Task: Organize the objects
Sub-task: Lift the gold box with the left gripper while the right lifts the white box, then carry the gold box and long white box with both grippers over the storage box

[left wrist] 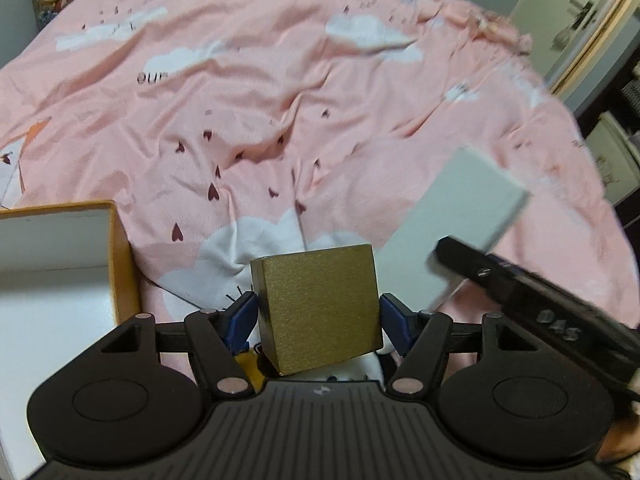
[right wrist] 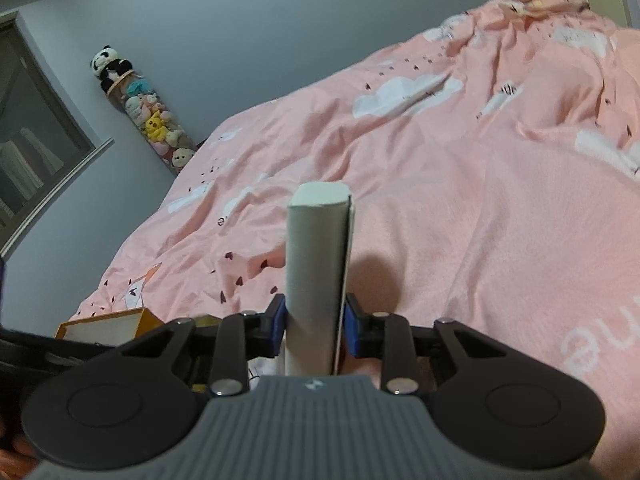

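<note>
A gold cube-shaped box (left wrist: 320, 304) hangs above the pink bedcover, gripped on both sides by the blue pads of my left gripper (left wrist: 316, 314). To its left stands an open orange box (left wrist: 122, 264) with a white inside. My right gripper (right wrist: 316, 328) is shut on a flat white box (right wrist: 316, 260), held on its edge and pointing away over the bed. In the left wrist view that white box (left wrist: 452, 220) shows at the right, tilted, with a black finger (left wrist: 480, 266) of the right gripper on its lower end. The orange box (right wrist: 120, 320) also shows at the lower left of the right wrist view.
A wrinkled pink bedcover (left wrist: 280, 100) with white clouds and dark hearts fills both views. A clear tube of plush toys (right wrist: 148, 116) leans against the grey wall beside a window (right wrist: 32, 140). A door (left wrist: 580, 20) and shelves stand beyond the bed's right edge.
</note>
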### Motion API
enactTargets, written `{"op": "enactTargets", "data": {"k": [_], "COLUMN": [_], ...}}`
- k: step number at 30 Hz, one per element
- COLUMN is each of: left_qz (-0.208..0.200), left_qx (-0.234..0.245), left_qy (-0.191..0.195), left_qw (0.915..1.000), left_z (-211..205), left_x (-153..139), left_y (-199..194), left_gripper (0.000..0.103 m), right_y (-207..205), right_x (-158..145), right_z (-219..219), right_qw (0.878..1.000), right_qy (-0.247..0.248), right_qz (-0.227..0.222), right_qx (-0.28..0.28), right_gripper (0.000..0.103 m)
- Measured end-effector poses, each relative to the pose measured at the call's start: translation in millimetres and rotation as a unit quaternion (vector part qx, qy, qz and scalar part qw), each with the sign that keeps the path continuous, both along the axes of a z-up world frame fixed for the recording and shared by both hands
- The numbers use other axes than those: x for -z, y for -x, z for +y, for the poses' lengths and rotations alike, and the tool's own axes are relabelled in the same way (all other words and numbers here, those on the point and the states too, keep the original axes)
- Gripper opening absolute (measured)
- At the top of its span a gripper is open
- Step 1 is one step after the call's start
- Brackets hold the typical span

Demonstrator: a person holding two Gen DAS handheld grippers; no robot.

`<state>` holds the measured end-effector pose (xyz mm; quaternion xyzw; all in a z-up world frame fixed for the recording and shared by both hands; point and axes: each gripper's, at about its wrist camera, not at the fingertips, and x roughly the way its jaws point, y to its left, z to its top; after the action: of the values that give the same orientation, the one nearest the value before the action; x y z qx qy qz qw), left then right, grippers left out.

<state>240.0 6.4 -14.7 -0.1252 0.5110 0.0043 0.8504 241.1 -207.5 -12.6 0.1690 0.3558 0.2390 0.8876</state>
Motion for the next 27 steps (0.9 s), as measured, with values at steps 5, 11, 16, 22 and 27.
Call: {"op": "enactTargets", "data": {"k": [5,11,16,22,27], "left_qz": [-0.036,-0.06,-0.065,-0.066,-0.04], "left_qx": [-0.013,-0.051,-0.095,-0.136,-0.133], "left_qy": [0.019,0.013,-0.02,-0.019,-0.043], "left_qw": [0.9991,0.9968,0.9932,0.9883,0.9893], "left_z": [18,61,99,144,162], "left_x": [-35,-70,-81,-76,-60], "left_y": [33,83,126,156,150], "left_gripper": [0.076,0.076,0.076,0.076,0.076], "right_y": [19,49,69,89,92], "right_x": [-18,-55,-82,-97,-94], "right_z": [4,32,65,136,203], "right_qw": [0.999,0.993,0.985,0.962,0.931], "right_qy": [0.007,0.018,-0.016,0.034,0.083], "right_qz": [-0.028,-0.078,-0.075,-0.113,-0.136], "right_qx": [-0.019,-0.082,-0.152,-0.246,-0.327], "right_gripper": [0.031,0.031,0.031,0.031,0.031]}}
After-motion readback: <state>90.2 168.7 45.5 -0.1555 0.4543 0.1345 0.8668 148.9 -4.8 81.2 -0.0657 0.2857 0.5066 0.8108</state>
